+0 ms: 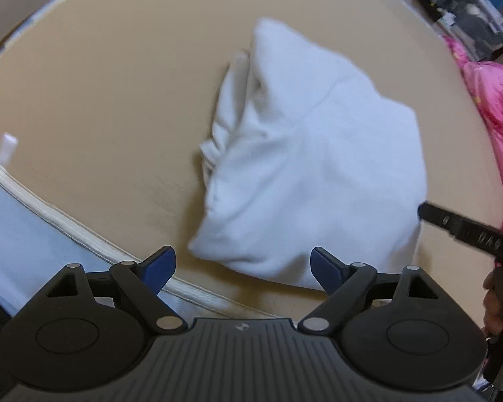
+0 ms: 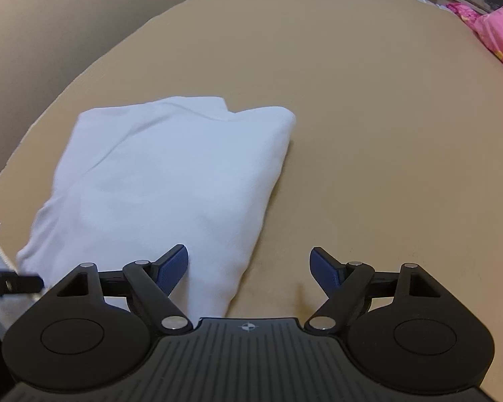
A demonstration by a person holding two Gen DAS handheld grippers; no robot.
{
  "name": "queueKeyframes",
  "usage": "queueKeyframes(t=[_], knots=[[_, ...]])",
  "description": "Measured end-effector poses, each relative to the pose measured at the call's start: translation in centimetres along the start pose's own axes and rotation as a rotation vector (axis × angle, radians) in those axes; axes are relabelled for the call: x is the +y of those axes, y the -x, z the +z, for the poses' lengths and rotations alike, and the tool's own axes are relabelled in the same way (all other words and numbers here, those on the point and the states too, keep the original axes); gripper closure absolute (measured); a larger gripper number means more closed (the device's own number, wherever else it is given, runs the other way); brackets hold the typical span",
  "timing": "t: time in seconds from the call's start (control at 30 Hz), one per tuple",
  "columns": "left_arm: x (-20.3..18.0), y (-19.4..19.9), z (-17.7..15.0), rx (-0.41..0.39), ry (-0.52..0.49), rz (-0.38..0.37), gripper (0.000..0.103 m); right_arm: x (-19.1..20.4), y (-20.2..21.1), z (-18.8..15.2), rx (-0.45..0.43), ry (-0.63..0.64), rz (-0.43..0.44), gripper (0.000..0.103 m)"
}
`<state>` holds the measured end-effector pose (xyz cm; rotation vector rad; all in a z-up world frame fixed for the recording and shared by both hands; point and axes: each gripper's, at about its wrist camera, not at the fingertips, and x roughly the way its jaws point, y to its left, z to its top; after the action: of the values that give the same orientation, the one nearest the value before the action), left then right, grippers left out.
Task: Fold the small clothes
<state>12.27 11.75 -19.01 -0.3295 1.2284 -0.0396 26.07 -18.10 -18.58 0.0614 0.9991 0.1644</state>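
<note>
A white garment (image 1: 312,167) lies folded into a thick bundle on the tan table (image 1: 94,107). My left gripper (image 1: 243,271) stands open just above the bundle's near edge, nothing between its blue pads. In the right wrist view the same white garment (image 2: 164,181) lies ahead and to the left. My right gripper (image 2: 249,273) is open, with the bundle's near right corner lying between the jaws and no pad pressing on it. A black finger of the right gripper (image 1: 466,226) reaches in from the right in the left wrist view.
A pink cloth (image 1: 496,107) is heaped at the table's right edge, also seen as pink cloth (image 2: 496,33) far right. The table's pale front edge (image 1: 67,224) curves below the left gripper. Dark clutter (image 1: 469,6) stands beyond the table. A hand (image 1: 493,305) holds the right gripper.
</note>
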Motion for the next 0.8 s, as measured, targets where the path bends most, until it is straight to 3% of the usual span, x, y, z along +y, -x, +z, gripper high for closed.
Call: queueKeyframes(t=[0.17, 0.43, 0.53, 0.6, 0.63, 0.67, 0.7, 0.73, 0.8], knots=[[1.0, -2.8, -0.3, 0.036, 0.1, 0.002, 0.012, -2.1, -2.8, 2.0, 0.026, -0.063, 0.104, 0.012], [1.7, -3.1, -1.5, -0.029, 0.168, -0.034, 0.004, -5.0, -8.4, 7.1, 0.056, -0.232, 0.258, 0.009], [2.9, -2.8, -1.0, -0.036, 0.24, -0.054, 0.001, -5.2, -11.3, 9.6, 0.119, -0.272, 0.31, 0.007], [3.6, -3.2, -0.3, -0.037, 0.303, -0.047, 0.005, -4.3, -11.7, 10.9, 0.123, -0.214, 0.355, 0.046], [4.0, -3.1, 0.1, -0.042, 0.341, -0.031, 0.01, -3.6, -12.0, 11.4, 0.169, -0.173, 0.34, 0.093], [4.5, -2.7, 0.6, -0.044, 0.36, -0.017, 0.025, -3.1, -12.0, 11.6, 0.197, -0.154, 0.316, 0.092], [4.8, -2.4, 1.0, -0.048, 0.351, -0.037, 0.052, -2.8, -11.7, 11.6, 0.203, -0.133, 0.303, 0.093], [5.0, -2.3, 1.6, -0.039, 0.335, -0.08, 0.065, -2.9, -11.2, 11.6, 0.2, -0.123, 0.303, 0.093], [5.1, -2.2, 2.8, -0.013, 0.314, -0.109, 0.078, -4.1, -10.5, 11.4, 0.177, -0.174, 0.307, 0.094]])
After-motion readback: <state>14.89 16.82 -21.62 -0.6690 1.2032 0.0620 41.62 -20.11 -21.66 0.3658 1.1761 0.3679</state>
